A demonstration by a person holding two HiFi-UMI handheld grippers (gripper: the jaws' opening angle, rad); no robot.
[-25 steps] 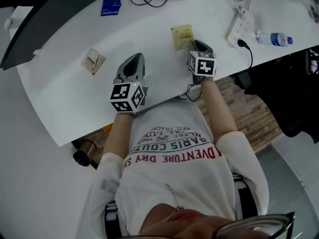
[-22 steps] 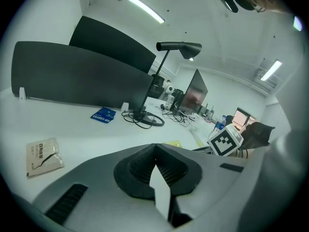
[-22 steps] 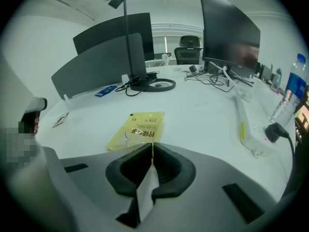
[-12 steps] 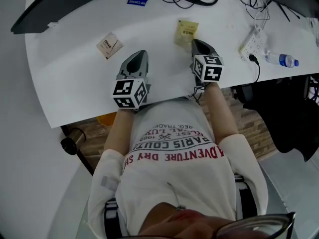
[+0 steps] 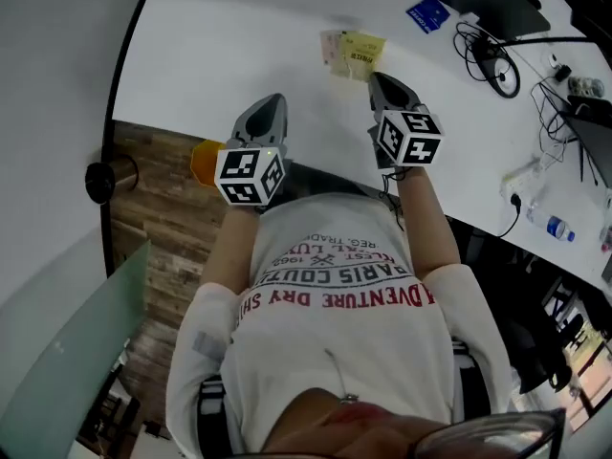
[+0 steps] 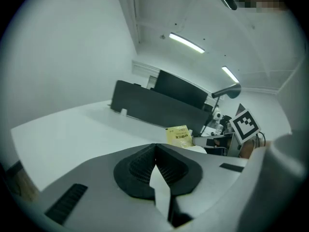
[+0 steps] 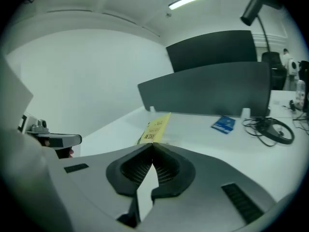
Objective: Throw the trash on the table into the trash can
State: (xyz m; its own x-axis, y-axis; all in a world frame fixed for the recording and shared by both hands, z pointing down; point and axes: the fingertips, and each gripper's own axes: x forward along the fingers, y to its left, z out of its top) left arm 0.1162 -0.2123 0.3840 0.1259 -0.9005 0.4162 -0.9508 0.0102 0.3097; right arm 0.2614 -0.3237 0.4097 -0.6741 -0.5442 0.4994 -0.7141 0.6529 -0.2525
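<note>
In the head view, the left gripper point(image 5: 273, 103) and the right gripper point(image 5: 378, 79) are held side by side at mid-frame, pointed toward the top edge. The left jaws are pressed together, with nothing between them. The right jaws are clamped on a yellow packet point(image 5: 363, 50). Both forearms are stretched forward.

i see my right gripper point(image 5: 376, 77) with its tip touching a yellow packet point(image 5: 363, 50) over the white table point(image 5: 239, 36). a paler packet point(image 5: 330, 46) sits just beside it. my left gripper point(image 5: 274, 100) points across the table's edge, near something orange point(image 5: 204, 161) below.
</note>
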